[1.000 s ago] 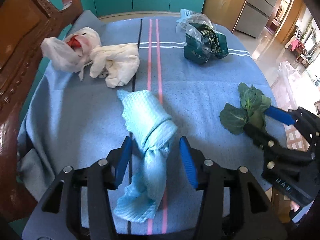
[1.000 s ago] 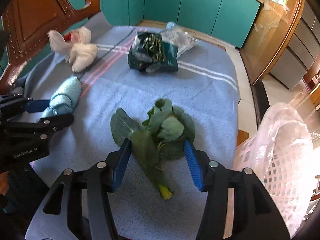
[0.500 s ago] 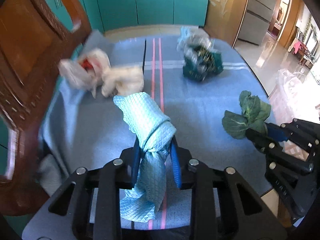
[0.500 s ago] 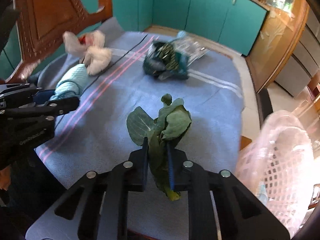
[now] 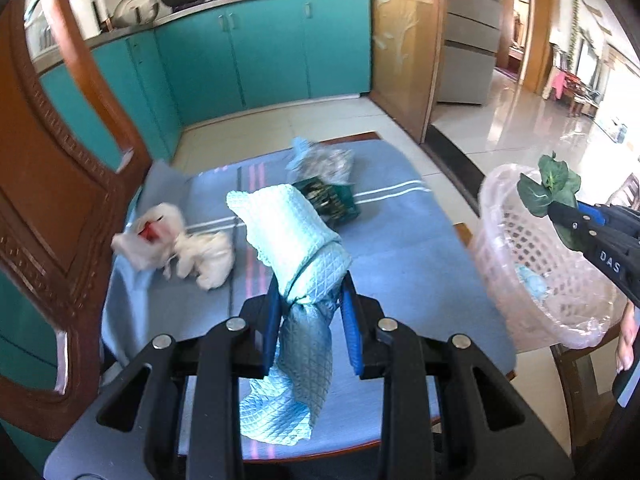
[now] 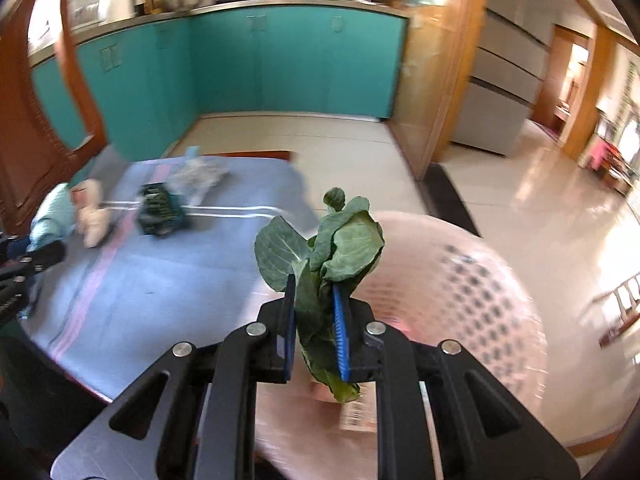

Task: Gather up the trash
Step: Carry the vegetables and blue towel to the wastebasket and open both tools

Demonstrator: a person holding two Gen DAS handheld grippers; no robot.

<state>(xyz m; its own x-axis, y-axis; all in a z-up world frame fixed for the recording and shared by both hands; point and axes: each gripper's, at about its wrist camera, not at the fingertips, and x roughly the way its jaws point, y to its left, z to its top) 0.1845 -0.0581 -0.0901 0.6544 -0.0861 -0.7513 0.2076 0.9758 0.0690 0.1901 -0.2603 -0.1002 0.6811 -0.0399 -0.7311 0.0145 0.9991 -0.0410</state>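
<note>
Trash, two pieces held. Left gripper (image 5: 310, 320): blue pads clenched on a knotted light-blue cloth (image 5: 294, 248), lower centre of its view, lifted clear of the blue tablecloth (image 5: 400, 248); a second ago the pads stood apart with the cloth lying flat. Right gripper (image 6: 316, 316): pads clamped on a bunch of green leaves (image 6: 332, 240), centre of frame, tilted downward, now beside the pink mesh basket (image 6: 460, 300) at right rather than over the table. Left on the cloth: white crumpled bags (image 5: 180, 240), centre left; green wrapper (image 5: 332, 200), upper centre.
</note>
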